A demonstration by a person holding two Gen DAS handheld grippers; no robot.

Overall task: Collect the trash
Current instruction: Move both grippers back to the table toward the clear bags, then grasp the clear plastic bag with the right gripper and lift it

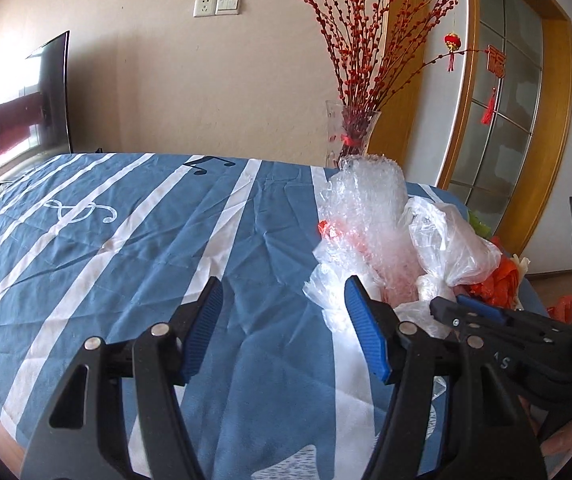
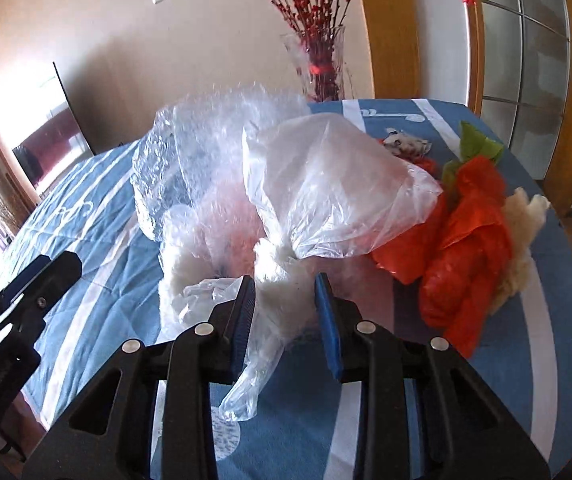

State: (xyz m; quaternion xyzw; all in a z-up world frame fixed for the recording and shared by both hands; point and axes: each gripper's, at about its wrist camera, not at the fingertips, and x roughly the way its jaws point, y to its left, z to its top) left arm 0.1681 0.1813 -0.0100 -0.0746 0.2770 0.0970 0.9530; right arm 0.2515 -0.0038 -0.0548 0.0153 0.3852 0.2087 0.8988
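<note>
A heap of trash lies on the blue striped tablecloth [image 1: 126, 240]: bubble wrap [image 2: 206, 140], a knotted clear plastic bag [image 2: 326, 184], orange plastic bags [image 2: 470, 232], a green scrap [image 2: 478, 144] and pale fluff [image 2: 522, 216]. My right gripper [image 2: 284, 280] is at the near side of the heap, its blue pads closed on the bunched neck of the clear plastic bag; a tail of film hangs below its left finger. My left gripper [image 1: 282, 284] stands open over bare cloth just left of the heap [image 1: 366, 220], with nothing between its fingers. The right gripper [image 1: 466, 308] shows beside it.
A glass vase [image 1: 352, 136] of red branches stands behind the table's far edge, close to the heap. A dark TV screen [image 1: 30, 100] is at the far left. A wood-framed glass door [image 1: 506, 120] is on the right. Crumpled printed paper [image 2: 402, 144] lies farther back.
</note>
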